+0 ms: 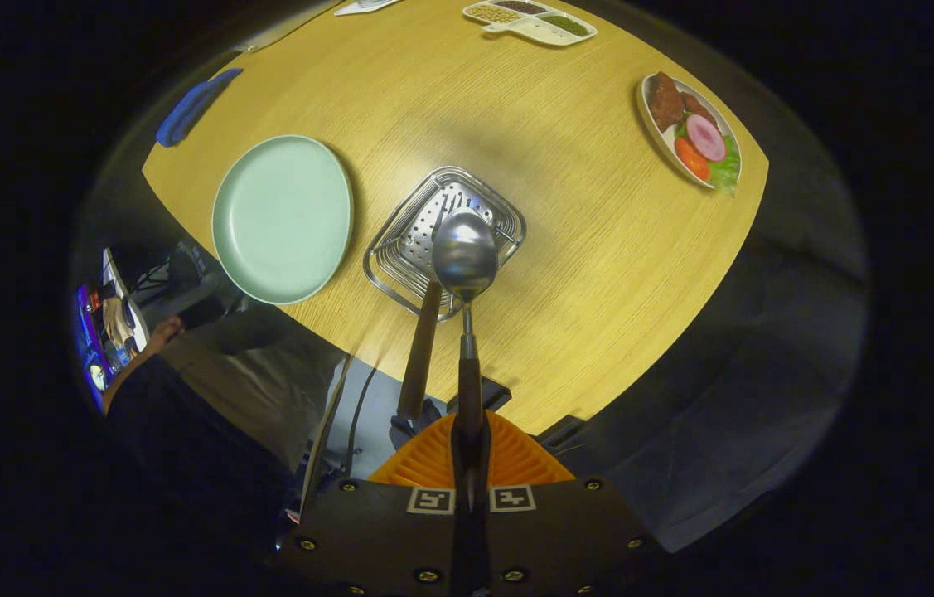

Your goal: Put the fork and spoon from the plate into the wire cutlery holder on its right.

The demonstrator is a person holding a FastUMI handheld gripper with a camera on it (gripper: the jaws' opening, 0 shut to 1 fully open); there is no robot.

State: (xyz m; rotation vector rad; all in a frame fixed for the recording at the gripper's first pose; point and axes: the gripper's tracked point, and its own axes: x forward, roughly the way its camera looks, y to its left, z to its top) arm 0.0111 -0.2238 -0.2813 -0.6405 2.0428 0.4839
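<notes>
Fingers [433, 464] clamp the spoon [465, 253] by its handle, bowl above the wire cutlery holder [400, 249]. Left of the holder lies the bare green plate [282, 217]. Inside the holder leans the fork [423, 340].

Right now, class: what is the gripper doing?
Gripper: shut on the spoon handle, bowl over the holder, where the fork already stands.

No readable text, labels, brands or numbers anywhere.
</notes>
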